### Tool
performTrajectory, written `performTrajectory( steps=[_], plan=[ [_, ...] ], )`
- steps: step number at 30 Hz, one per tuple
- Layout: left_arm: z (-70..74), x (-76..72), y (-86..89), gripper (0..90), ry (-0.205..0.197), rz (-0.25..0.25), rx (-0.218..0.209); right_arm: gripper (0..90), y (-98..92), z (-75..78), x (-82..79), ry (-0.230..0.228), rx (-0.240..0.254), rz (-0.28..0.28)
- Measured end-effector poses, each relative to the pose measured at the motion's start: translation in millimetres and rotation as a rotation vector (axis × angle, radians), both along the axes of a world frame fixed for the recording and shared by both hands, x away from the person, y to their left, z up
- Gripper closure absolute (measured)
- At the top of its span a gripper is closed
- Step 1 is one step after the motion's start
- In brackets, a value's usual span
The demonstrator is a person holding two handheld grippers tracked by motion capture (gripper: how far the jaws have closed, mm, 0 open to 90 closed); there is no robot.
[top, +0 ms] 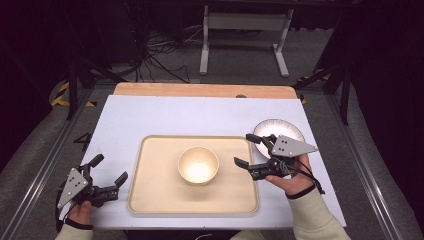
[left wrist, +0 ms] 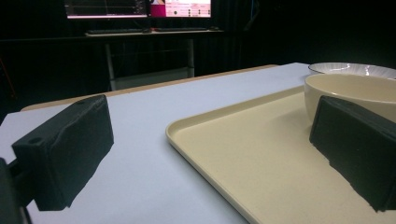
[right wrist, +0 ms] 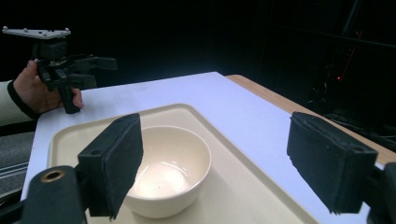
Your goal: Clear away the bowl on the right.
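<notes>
A cream bowl [top: 198, 165] stands empty in the middle of a cream tray [top: 155, 175] on the white table cover. My right gripper [top: 243, 149] hovers at the tray's right edge, open, pointing left toward the bowl and apart from it. In the right gripper view the bowl [right wrist: 177, 158] lies beyond the open right gripper [right wrist: 215, 130], partly behind the left jaw. My left gripper [top: 110, 168] rests open just left of the tray, nothing between its jaws. The left gripper view looks between those jaws of the left gripper [left wrist: 210, 126] across the tray [left wrist: 261, 154] to the bowl [left wrist: 355, 93].
A white ribbed plate [top: 285, 130] sits right of the tray, just behind my right gripper; the plate's rim [left wrist: 350, 68] shows beyond the bowl. A wooden strip [top: 200, 90] runs along the table's far edge. Metal frame legs and cables lie on the floor beyond.
</notes>
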State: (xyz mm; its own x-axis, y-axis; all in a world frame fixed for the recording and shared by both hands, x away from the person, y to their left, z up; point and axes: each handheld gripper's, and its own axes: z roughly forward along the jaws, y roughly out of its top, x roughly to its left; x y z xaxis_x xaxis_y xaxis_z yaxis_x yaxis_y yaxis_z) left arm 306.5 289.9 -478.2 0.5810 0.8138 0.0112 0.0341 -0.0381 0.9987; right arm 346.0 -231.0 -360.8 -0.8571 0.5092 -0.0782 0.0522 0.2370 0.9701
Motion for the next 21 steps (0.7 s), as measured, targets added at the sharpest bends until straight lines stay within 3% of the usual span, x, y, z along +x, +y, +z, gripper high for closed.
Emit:
performTrajectory(
  steps=[5,9,16,21],
  plan=[
    [0.0,0.0,0.0,0.2,0.0,0.0,0.0,17.0,-9.0,-2.3,0.0,0.003,0.01,-0.014],
    [0.0,0.0,0.0,0.2,0.0,0.0,0.0,14.3,-16.4,-11.1,1.5,-0.008,0.048,-0.052],
    [0.0,0.1,0.1,0.2,0.002,0.0,-0.002,14.3,-24.8,-26.8,-0.5,-0.051,0.103,-0.102],
    [0.0,0.2,0.4,0.2,0.003,-0.001,-0.004,13.7,-29.7,-38.3,-2.0,-0.076,0.096,-0.119]
  ],
)
